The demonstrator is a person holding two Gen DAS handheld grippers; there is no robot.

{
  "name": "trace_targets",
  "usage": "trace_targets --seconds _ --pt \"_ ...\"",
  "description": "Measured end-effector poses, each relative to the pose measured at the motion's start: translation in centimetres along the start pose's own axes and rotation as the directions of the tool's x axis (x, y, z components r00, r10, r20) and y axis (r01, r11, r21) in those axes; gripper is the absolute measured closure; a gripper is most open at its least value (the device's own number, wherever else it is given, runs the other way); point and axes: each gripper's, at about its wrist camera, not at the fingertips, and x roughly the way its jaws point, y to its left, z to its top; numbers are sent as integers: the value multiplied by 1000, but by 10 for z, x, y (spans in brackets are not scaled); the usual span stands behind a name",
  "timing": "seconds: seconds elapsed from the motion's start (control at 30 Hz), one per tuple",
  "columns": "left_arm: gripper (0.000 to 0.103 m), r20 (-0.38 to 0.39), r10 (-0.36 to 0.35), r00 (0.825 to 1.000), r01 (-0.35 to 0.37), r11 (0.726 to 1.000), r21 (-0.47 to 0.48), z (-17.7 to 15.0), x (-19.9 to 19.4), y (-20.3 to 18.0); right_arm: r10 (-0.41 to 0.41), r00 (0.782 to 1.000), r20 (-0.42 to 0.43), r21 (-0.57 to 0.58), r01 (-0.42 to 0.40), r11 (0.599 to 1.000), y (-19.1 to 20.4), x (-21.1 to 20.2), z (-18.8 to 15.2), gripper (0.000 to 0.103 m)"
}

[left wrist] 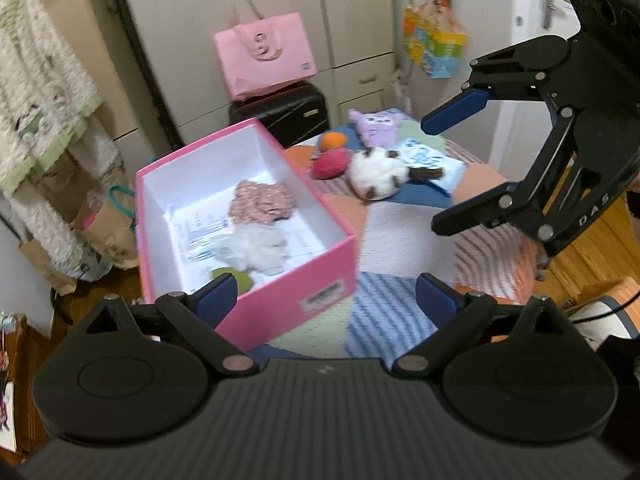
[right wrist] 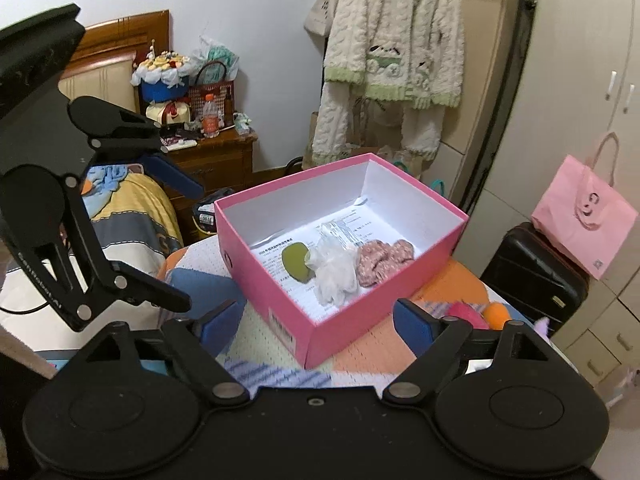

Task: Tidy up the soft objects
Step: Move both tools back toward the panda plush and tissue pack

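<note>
Honestly, both the left gripper (left wrist: 326, 296) and right gripper (right wrist: 316, 320) hang empty, jaws apart. Pink box (left wrist: 296, 286) holds three soft bits; the white plush (left wrist: 376, 172) lies just beyond it. Grabbing hastily might nudge the red pompom (left wrist: 330, 162) tableward.

An open pink box (right wrist: 280, 280) holds a green pad (right wrist: 296, 266), white fluff (right wrist: 334, 274) and a pink scrunchie (right wrist: 380, 260); beside it lie a red ball (left wrist: 330, 162), orange ball (left wrist: 333, 141), white plush (left wrist: 380, 174) and purple plush (left wrist: 376, 128)
</note>
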Motion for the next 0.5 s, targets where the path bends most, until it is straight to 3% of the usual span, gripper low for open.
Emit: trace_targets --seconds 0.3,0.5 --pt "5 22 -92 995 90 992 91 12 8 -53 -69 995 70 65 64 996 -6 -53 -62 15" --pt "5 46 -184 982 178 978 106 24 24 -77 -110 989 95 117 99 988 -14 -73 -99 15"
